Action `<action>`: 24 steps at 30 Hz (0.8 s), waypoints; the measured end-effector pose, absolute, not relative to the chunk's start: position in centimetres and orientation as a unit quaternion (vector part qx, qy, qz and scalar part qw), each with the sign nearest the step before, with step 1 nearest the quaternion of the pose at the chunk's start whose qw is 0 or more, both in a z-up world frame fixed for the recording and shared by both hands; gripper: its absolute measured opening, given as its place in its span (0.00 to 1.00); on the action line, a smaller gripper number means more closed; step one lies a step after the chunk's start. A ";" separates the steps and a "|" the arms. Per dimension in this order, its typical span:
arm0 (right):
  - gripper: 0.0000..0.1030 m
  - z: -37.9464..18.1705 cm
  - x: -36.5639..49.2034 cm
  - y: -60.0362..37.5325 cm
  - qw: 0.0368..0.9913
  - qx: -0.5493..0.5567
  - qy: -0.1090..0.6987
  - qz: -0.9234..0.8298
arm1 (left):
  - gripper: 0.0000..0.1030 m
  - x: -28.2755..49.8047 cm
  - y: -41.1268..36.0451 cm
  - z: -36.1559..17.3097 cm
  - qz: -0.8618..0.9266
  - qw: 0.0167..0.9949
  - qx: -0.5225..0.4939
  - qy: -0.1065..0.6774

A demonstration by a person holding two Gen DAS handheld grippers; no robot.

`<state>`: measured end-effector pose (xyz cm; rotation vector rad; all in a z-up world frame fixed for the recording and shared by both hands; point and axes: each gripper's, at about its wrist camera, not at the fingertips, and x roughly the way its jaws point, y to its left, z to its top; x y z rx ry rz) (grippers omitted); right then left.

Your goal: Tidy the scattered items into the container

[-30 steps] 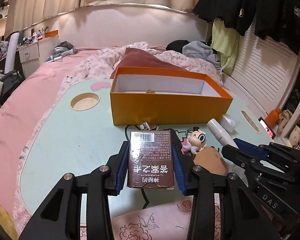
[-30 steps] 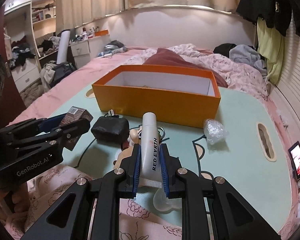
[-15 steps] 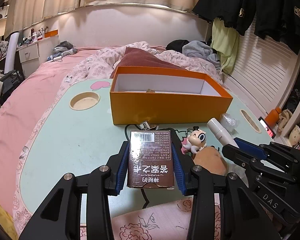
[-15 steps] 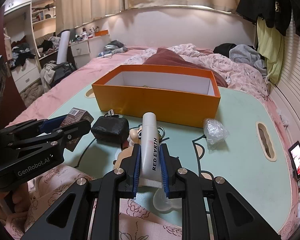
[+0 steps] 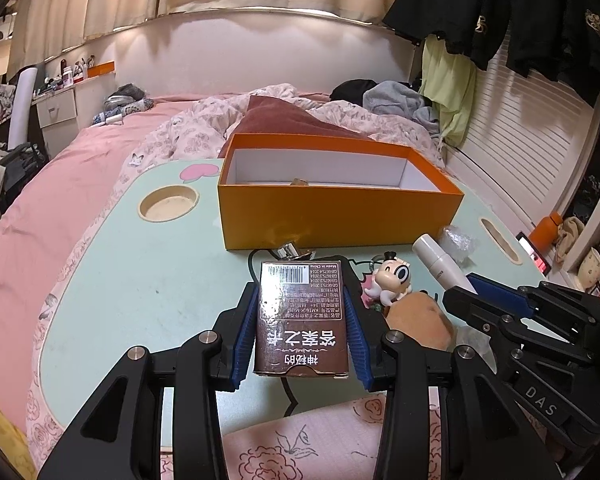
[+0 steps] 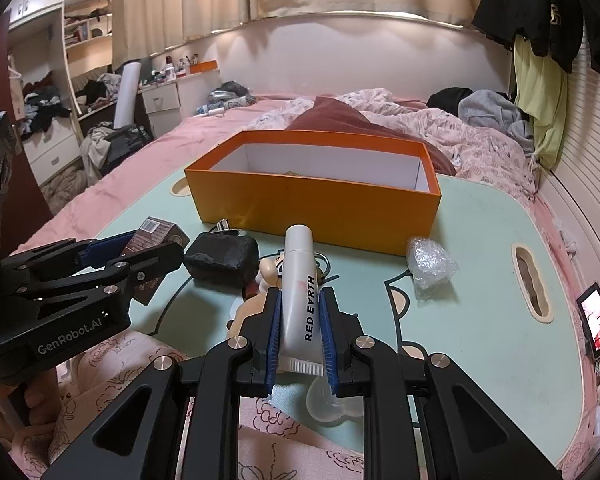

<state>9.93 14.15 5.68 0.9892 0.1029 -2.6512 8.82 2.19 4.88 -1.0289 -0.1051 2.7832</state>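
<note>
Orange box [image 5: 340, 216] sits open mid-tabletop [image 5: 140, 280], behind the clutter. Left tongs [image 5: 302, 320] clamped on brown carton [image 5: 302, 316]; right tongs [image 6: 300, 320] clamped on white tube [image 6: 298, 292], both held short of box.

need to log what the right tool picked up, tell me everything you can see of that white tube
The white tube is a slim, smooth, plastic-looking squeeze tube with a rounded white cap at the far end and a flat ribbed crimp at the near end. "RED EARTH" runs along it in black, and a faint pink smudge sits above the lettering. The right tool is shut on it, blue pads pressing both sides of its lower half. It is held above the green table, cap pointing toward the orange box.
</note>
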 end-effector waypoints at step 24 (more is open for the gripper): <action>0.17 10.0 6.8 15.3 0.134 0.298 0.028 -0.945 | 0.41 4.4 1.3 9.0 0.935 0.118 -0.331 -0.041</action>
